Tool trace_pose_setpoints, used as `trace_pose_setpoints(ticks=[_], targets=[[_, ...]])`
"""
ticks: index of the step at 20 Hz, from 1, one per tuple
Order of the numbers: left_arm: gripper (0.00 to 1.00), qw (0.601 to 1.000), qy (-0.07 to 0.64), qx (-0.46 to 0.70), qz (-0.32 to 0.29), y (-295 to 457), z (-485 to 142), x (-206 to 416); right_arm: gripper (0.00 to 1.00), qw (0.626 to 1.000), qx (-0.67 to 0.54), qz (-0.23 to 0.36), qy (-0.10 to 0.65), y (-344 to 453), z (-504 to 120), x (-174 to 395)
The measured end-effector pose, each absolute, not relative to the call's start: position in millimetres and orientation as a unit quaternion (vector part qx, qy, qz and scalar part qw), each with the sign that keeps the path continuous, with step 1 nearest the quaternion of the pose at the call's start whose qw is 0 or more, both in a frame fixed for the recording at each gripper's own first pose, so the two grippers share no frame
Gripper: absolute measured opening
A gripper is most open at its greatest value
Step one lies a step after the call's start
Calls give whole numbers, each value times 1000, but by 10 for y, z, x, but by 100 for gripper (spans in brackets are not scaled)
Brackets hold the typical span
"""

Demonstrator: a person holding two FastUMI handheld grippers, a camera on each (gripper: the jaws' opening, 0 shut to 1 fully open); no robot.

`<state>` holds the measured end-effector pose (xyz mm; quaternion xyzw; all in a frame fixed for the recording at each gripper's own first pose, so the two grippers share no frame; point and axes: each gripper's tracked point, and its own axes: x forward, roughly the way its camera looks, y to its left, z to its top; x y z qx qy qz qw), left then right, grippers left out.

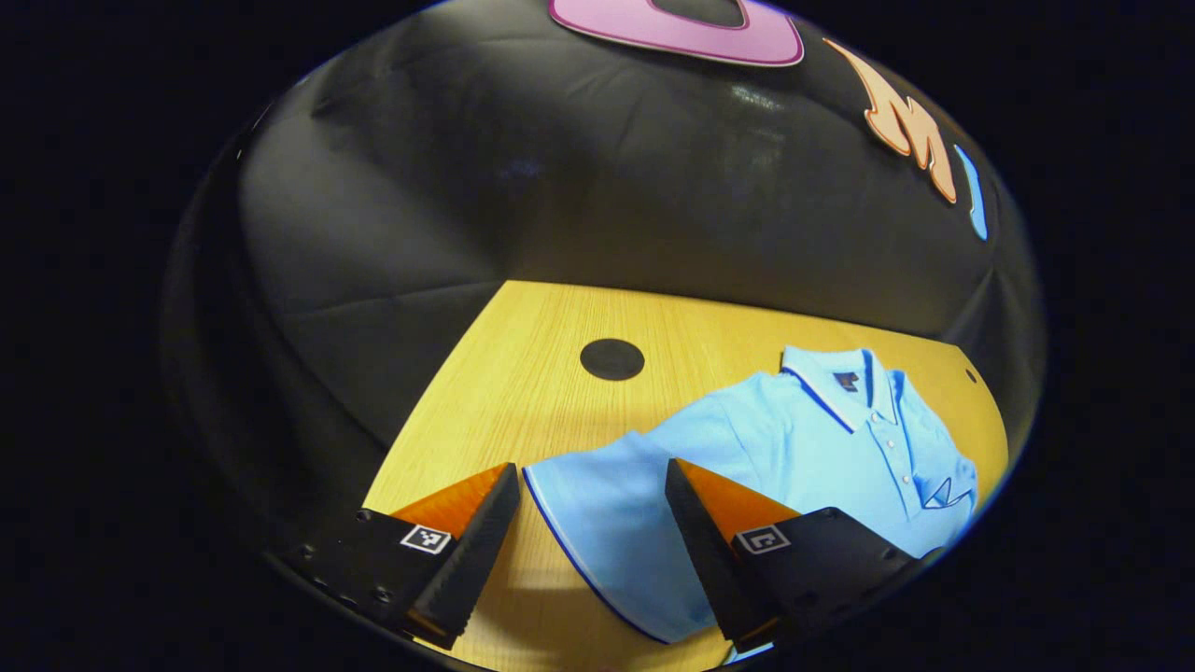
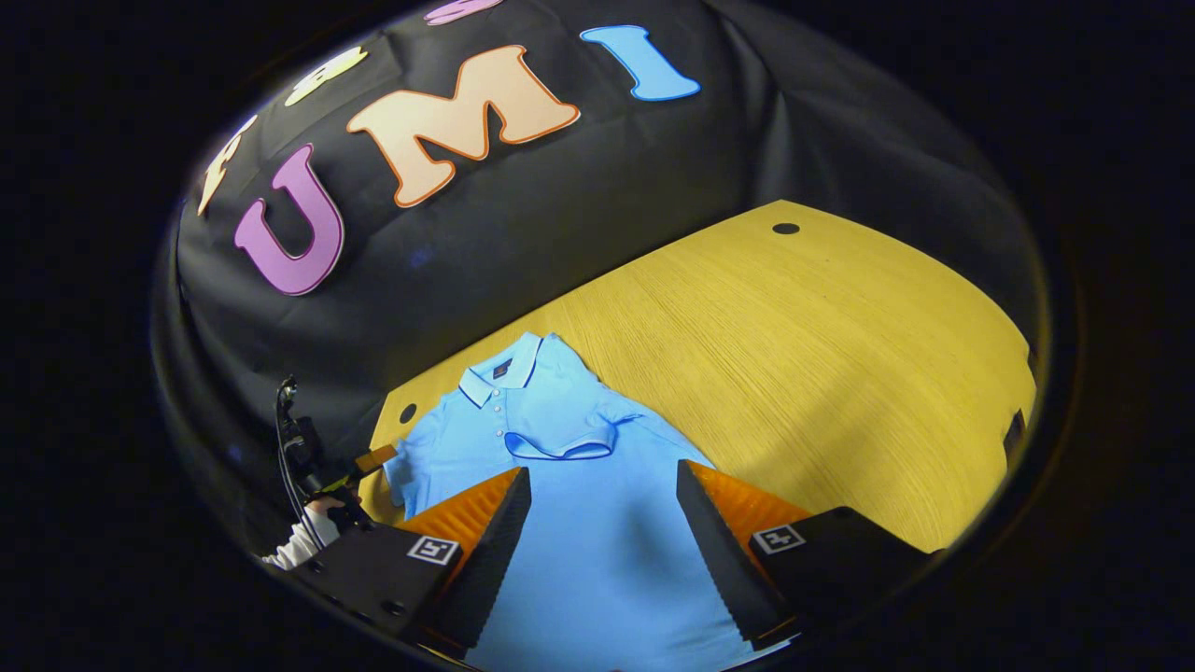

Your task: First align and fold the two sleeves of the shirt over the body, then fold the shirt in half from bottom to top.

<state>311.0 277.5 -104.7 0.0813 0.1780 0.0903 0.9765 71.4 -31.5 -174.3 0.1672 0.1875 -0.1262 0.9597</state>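
Shirt (image 2: 597, 523) flat on table (image 2: 840, 355), collar label unreadable; both hand-held grippers (image 1: 593, 532) (image 2: 602, 537) apart.

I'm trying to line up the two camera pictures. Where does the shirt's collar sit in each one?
Left gripper view: the collar is right of centre, beyond the left gripper, at the shirt's far end.
Right gripper view: the collar is left of centre, beyond the right gripper, near the booth's wall.
Shared landmark: the row of buttons running down from the collar.
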Motion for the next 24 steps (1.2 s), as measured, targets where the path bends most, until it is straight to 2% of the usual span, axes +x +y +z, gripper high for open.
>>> trace_pose_setpoints(ticks=[3, 5, 7, 8, 9, 10, 11, 14, 19, 24], targets=[[94, 974, 185, 97, 85, 2820, -1083, 3146, 98, 958, 165, -135, 191, -324, -1726, 663], [90, 973, 189, 103, 87, 2826, -1090, 3146, 98, 957, 171, -140, 188, -329, -1711, 638], [78, 972, 187, 105, 93, 2870, -1092, 3171, 98, 956, 168, -144, 191, -348, -1726, 612], [63, 973, 185, 101, 94, 2845, -1083, 3164, 98, 956, 167, -144, 193, -348, -1734, 602], [58, 973, 189, 100, 92, 2833, -1109, 3142, 98, 956, 166, -145, 195, -335, -1744, 600], [43, 974, 187, 97, 85, 2795, -1110, 3169, 98, 956, 165, -145, 196, -330, -1749, 603], [38, 976, 185, 91, 77, 2752, -1108, 3177, 98, 956, 164, -144, 197, -321, -1751, 606], [1, 978, 182, 77, 72, 2692, -1114, 3182, 98, 956, 161, -143, 199, -297, -1778, 600], [0, 981, 173, 78, 38, 2333, -942, 3181, 98, 957, 148, -146, 202, -270, -1822, 596], [0, 985, 148, 74, -39, 1511, -727, 3172, 98, 958, 148, -144, 200, -225, -1824, 591]])
